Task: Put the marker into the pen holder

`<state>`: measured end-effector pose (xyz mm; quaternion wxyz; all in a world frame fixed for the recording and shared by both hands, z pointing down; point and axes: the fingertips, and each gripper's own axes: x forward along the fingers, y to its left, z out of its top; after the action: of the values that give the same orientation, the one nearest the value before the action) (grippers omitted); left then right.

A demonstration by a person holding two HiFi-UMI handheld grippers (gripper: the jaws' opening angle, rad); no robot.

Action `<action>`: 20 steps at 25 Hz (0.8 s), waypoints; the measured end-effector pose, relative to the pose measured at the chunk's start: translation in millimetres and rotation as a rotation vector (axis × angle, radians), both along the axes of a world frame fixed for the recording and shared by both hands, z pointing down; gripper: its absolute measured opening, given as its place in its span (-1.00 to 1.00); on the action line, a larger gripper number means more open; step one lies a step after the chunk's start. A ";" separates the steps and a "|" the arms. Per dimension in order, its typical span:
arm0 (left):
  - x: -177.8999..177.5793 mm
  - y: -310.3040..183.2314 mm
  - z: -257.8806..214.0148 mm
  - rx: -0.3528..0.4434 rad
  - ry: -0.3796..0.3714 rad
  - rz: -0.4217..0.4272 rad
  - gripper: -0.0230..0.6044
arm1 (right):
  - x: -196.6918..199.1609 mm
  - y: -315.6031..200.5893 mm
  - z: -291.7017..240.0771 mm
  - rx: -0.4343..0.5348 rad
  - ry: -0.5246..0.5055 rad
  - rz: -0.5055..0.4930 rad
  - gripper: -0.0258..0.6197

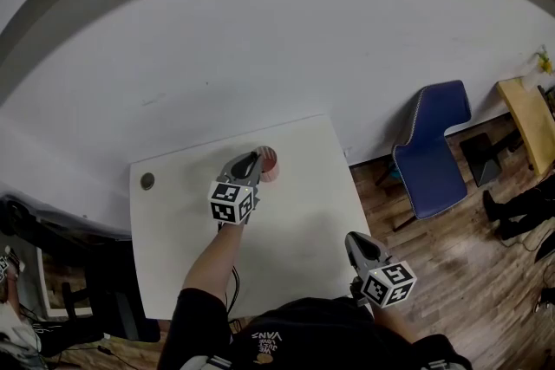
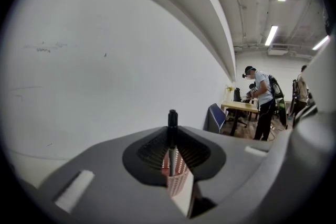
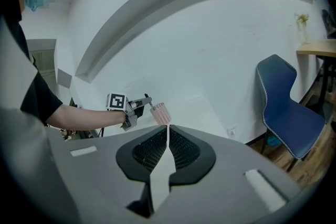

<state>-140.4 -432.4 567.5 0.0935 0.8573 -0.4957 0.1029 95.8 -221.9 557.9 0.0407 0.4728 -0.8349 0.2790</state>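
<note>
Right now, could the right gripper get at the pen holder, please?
Probably only from its side: open table lies between the right gripper and pen holder, but the left gripper holds the marker at its top.

Left gripper [image 1: 257, 159] outstretched, clamped; right gripper [image 1: 352, 239] — closed.

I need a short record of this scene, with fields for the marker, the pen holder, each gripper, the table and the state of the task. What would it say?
marker: upright, dark end up, clamped in the left gripper
pen holder: pink mesh cup, stands on the table, right below the marker
left gripper: over the pen holder, jaws shut on the marker
right gripper: near the table's right edge, jaws together, empty
table: white, against the wall
task state: marker's lower end at the holder's mouth, not yet released
</note>
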 end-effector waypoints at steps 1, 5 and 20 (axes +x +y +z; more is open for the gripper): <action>-0.1 0.0 1.6 -0.001 0.000 -0.003 -0.60 | -0.1 -0.4 0.1 0.000 0.000 0.000 -0.92; -2.4 1.1 9.2 -0.011 0.000 -0.012 -0.60 | -0.4 -0.1 1.7 -0.002 0.003 0.003 -0.92; -10.8 5.9 28.5 -0.037 -0.022 -0.063 -0.60 | -1.7 0.4 2.9 -0.009 0.001 0.000 -0.92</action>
<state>-151.2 -426.4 595.9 0.1071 0.8382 -0.5214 0.1185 94.1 -221.4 560.8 0.0434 0.4725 -0.8337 0.2825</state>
